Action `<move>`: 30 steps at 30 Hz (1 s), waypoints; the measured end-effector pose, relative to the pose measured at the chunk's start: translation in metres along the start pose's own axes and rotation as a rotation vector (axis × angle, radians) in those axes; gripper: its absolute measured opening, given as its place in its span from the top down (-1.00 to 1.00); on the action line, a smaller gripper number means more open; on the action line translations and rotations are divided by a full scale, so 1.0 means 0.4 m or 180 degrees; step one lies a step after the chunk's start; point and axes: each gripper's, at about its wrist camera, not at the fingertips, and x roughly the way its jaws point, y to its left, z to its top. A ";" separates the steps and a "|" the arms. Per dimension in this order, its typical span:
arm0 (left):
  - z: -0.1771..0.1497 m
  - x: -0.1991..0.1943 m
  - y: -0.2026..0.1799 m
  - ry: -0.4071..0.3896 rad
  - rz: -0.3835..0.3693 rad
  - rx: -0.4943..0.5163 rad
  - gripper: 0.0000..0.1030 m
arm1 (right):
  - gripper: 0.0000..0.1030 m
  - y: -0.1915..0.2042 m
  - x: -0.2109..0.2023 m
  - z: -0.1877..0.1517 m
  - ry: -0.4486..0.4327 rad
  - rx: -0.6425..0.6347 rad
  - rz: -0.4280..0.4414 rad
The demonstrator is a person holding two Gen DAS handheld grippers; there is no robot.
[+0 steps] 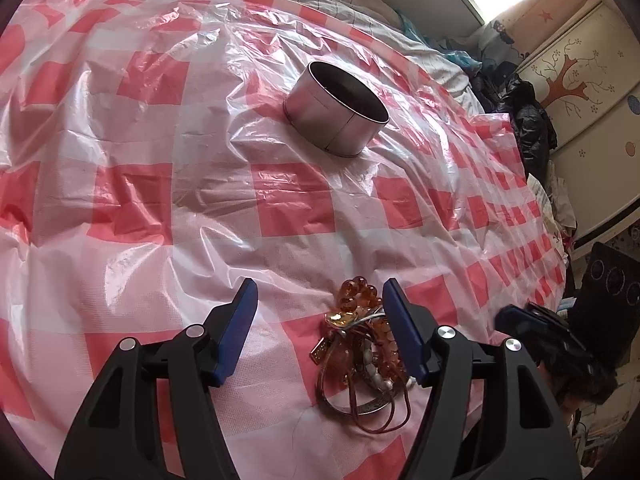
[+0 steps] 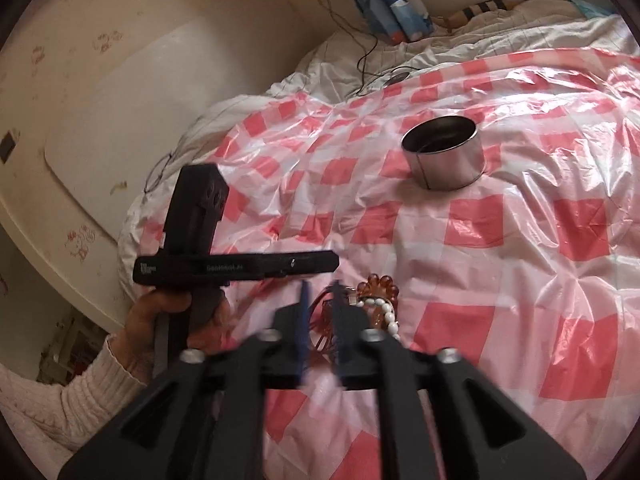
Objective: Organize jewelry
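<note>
While upright, round tin (image 1: 338, 114) opens upward, jewelry heap (image 1: 360, 344) nearer.

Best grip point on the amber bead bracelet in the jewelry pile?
Probably the amber bead bracelet's bead loop at the pile's far end, toward the tin. It sticks out clear of the tangled cords and bangle. Come from above, one finger on each side.

Black claw (image 1: 318, 294), blue pads (image 1: 236, 332)

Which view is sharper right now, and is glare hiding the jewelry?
Left wrist view: sharp; glare streaks the plastic sheet, but the jewelry pile reads clearly. Right wrist view: right gripper smeared by motion blur, jewelry partly hidden behind it.
</note>
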 end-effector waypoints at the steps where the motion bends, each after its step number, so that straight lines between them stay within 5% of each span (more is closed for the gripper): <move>1: 0.000 0.000 0.001 -0.0004 0.0006 -0.0003 -0.20 | -0.55 0.018 0.012 -0.010 0.0011 -0.0114 -0.0148; 5: 0.003 -0.007 0.007 -0.0042 0.0007 -0.0037 -0.20 | -0.45 0.056 0.070 -0.039 0.0227 -0.0462 -0.0404; 7: 0.004 -0.012 0.012 -0.0065 0.0008 -0.0062 -0.21 | -0.03 0.039 0.098 -0.047 0.0401 -0.0346 -0.0413; 14: 0.010 -0.026 0.014 -0.0144 -0.0006 -0.0096 -0.30 | 0.28 0.000 0.150 -0.049 0.0618 -0.0063 -0.0452; 19: 0.013 -0.031 0.025 -0.0187 0.0026 -0.0164 -0.32 | 0.90 0.013 0.154 -0.047 0.0552 -0.0184 -0.0483; 24: 0.014 -0.030 0.039 -0.0174 0.0002 -0.0248 -0.34 | 0.92 0.040 0.100 -0.039 0.0367 -0.0357 -0.0226; 30: -0.016 0.021 -0.029 0.0168 -0.0084 0.0206 -0.36 | 0.89 -0.015 0.007 -0.007 -0.0028 -0.0090 -0.0355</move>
